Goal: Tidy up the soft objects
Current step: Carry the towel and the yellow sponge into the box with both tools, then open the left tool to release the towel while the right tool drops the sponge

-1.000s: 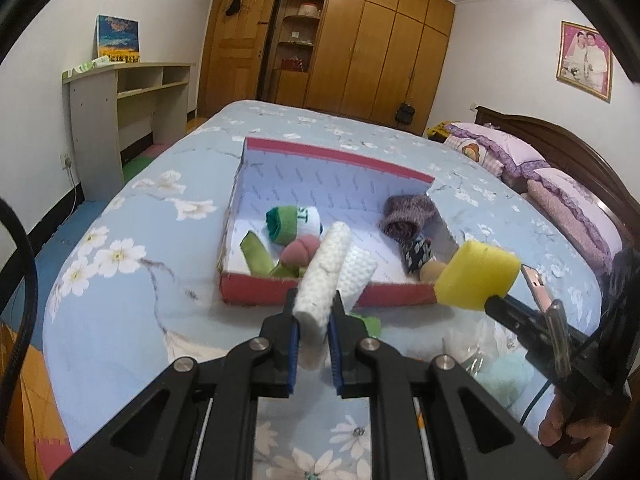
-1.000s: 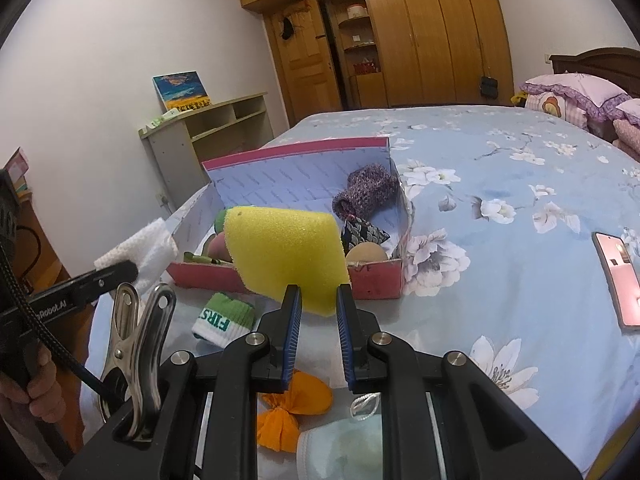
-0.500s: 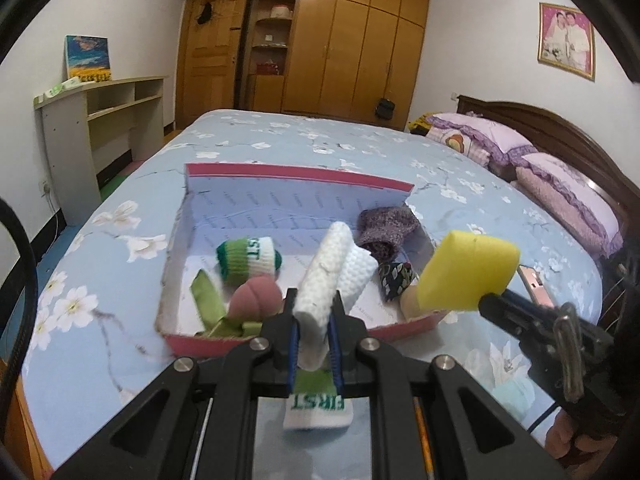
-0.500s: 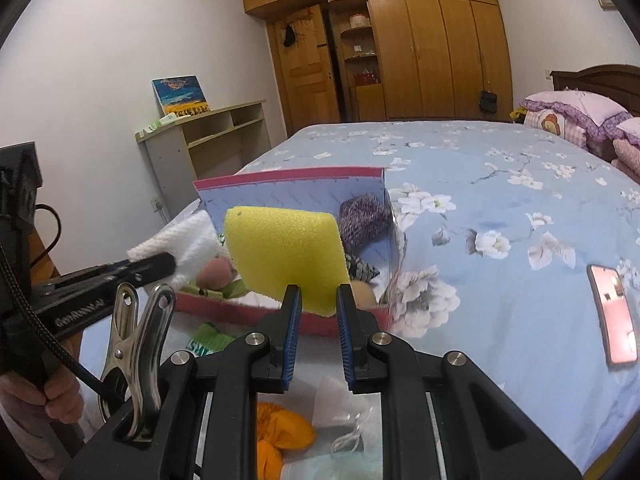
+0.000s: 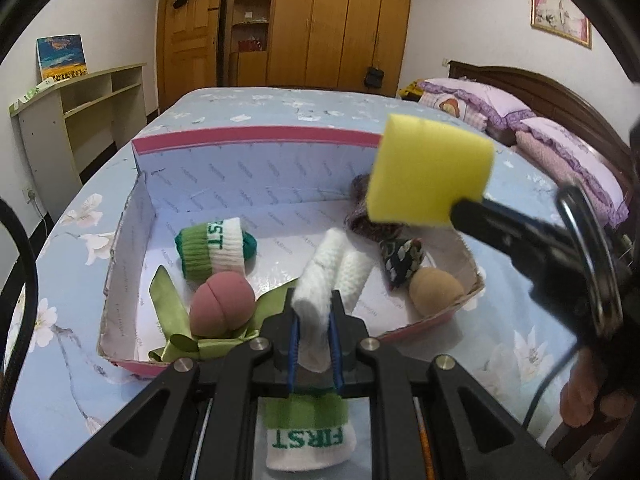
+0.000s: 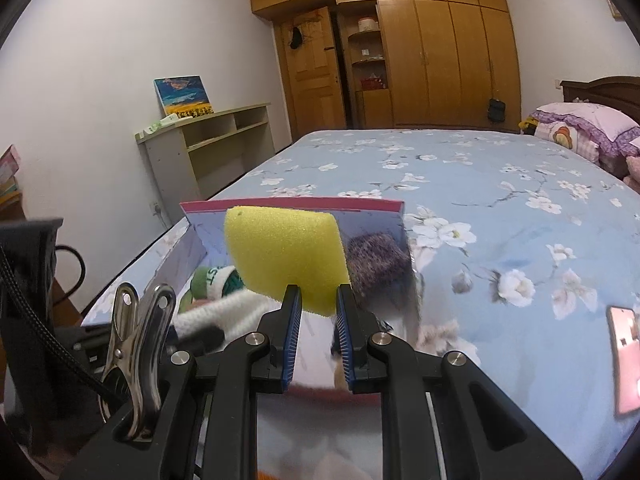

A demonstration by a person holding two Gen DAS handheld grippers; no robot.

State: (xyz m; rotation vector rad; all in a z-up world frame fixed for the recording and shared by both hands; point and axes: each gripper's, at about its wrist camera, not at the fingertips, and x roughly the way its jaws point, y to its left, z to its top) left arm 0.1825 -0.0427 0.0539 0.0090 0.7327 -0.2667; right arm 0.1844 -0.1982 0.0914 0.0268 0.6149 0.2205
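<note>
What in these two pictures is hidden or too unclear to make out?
- Purple knit bundle: left wrist view, mostly behind the yellow sponge.
- Box contents: right wrist view, covered by the sponge and the right gripper; the lower part is blurred.
- "FIRST" sock on the bed: left wrist view, upper part hidden by the left gripper.
- Pink phone: right wrist view, cut by the edge.

Yellow sponge (image 5: 430, 172), white knit roll (image 5: 320, 280) (blue floral bedspread (image 6: 500, 200)).
</note>
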